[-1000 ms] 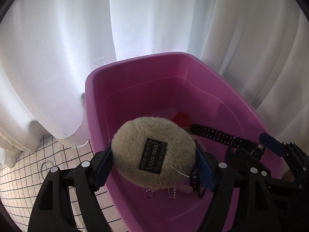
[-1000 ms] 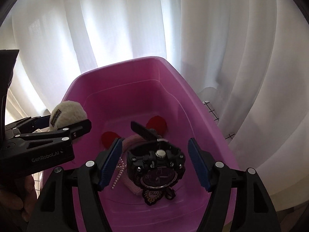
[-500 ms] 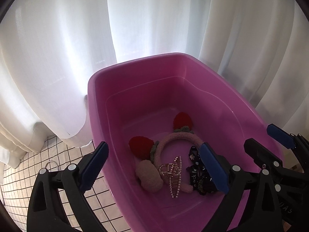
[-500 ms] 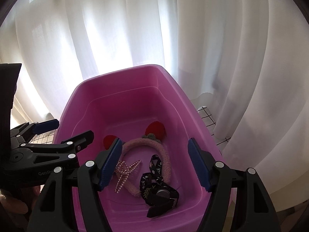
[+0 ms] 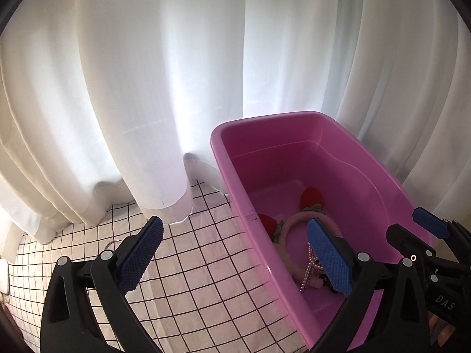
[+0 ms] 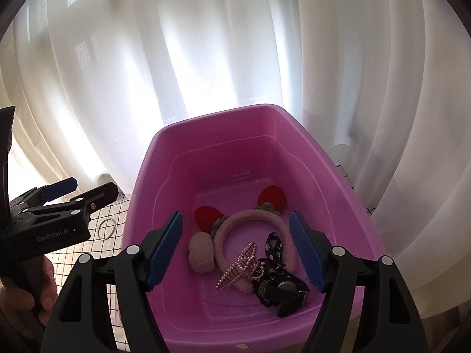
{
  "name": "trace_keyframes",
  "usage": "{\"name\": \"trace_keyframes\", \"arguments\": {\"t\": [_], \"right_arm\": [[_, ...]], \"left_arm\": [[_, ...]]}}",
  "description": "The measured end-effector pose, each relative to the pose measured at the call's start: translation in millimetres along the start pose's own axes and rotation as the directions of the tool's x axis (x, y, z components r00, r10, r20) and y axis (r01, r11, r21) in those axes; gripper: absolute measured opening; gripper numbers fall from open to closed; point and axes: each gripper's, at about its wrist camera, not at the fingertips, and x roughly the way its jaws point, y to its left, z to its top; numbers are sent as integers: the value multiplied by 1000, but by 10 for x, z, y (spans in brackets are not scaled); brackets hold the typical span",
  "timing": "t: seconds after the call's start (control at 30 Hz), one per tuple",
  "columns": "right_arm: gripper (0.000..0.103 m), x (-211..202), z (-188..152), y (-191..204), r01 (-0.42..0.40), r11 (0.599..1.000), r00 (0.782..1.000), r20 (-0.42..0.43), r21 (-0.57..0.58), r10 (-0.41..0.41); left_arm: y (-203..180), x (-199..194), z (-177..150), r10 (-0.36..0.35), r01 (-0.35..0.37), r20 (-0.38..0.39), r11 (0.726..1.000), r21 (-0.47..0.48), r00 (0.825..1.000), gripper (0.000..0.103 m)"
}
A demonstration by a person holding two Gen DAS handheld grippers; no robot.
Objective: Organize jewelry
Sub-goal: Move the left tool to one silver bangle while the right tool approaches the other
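A pink plastic bin stands on a gridded cloth. In it lie a pink fuzzy headband with red strawberry ears, a beige puff, a pearl hair claw and a black watch. My right gripper is open and empty above the bin's near end. My left gripper is open and empty, over the bin's left rim; it shows at left in the right wrist view.
A metal ring lies on the white black-gridded cloth left of the bin. White curtains hang close behind the bin and on both sides.
One second ago the left gripper held the beige puff and the right held the watch. Both were let go into the bin. The left gripper has since swung left toward the cloth.
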Motion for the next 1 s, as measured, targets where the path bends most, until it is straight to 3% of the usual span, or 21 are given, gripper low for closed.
{"name": "trace_keyframes", "arguments": {"t": [0.27,0.43,0.53,0.73,0.9,1.0], "right_arm": [[71,27,-63,696,-91,992,996,-22,-88,90],[71,94,-177,1268,-176,970,984,-70,-168,166],[71,170,-311,1572,-228,956,971,-113,-185,210],[71,450,-787,2130,-301,929,938,-245,-218,246],[71,720,-1289,2553,-354,911,897,-351,-212,267],[71,845,-1567,2763,-354,903,893,-376,-244,248]], "left_arm": [[1142,-263,-416,123,-123,-6,987,-107,992,97],[1957,-269,-793,240,-247,-65,959,-140,969,97],[2403,-225,-997,273,-291,-116,940,-178,955,97],[2943,-65,-1218,274,-308,-166,922,-234,947,97],[3045,303,-1241,230,-278,-201,926,-256,952,97],[3020,592,-1255,199,-255,-224,931,-259,954,97]]}}
